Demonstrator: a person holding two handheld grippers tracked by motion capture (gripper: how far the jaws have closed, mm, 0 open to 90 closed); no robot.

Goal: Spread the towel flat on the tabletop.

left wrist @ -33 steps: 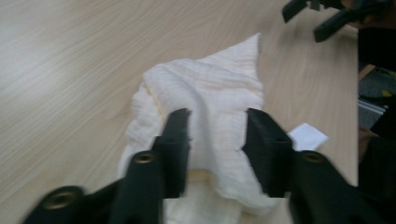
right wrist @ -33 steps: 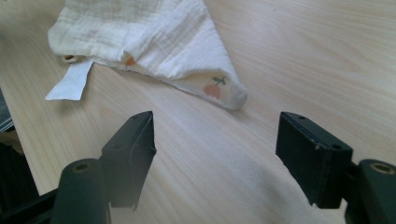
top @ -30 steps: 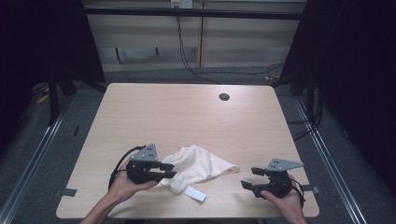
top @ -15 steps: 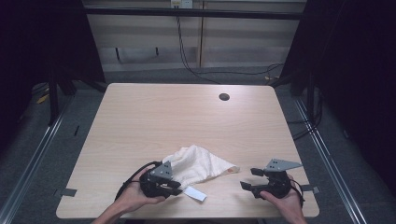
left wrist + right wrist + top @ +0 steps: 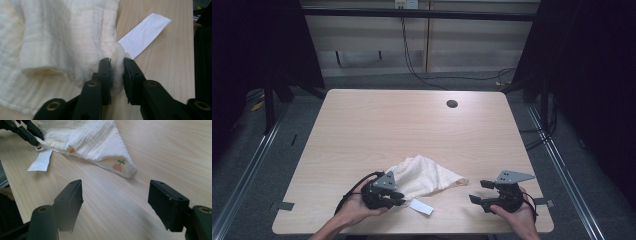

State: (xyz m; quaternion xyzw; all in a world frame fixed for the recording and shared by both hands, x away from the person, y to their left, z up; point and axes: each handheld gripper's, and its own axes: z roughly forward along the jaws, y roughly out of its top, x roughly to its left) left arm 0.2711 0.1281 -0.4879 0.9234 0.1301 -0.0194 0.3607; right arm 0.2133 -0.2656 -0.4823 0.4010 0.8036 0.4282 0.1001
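Crinkled cream muslin cloth [image 5: 62, 37] pinched by left hand-held gripper [image 5: 117, 67]; wood-grain table [image 5: 412, 125].

No text can be read anywhere; the white tag [image 5: 144, 35] on the cloth [image 5: 62, 37] looks blank.

A crumpled cream muslin cloth [image 5: 424, 176] lay on the pale wooden table [image 5: 412, 125], near its front edge. The left gripper [image 5: 398, 198] sat at the cloth's front left corner, just beside a white paper label [image 5: 421, 207]. The right gripper [image 5: 477, 192] rested to the cloth's right, apart from it. A round grommet hole [image 5: 452, 104] lay far behind.
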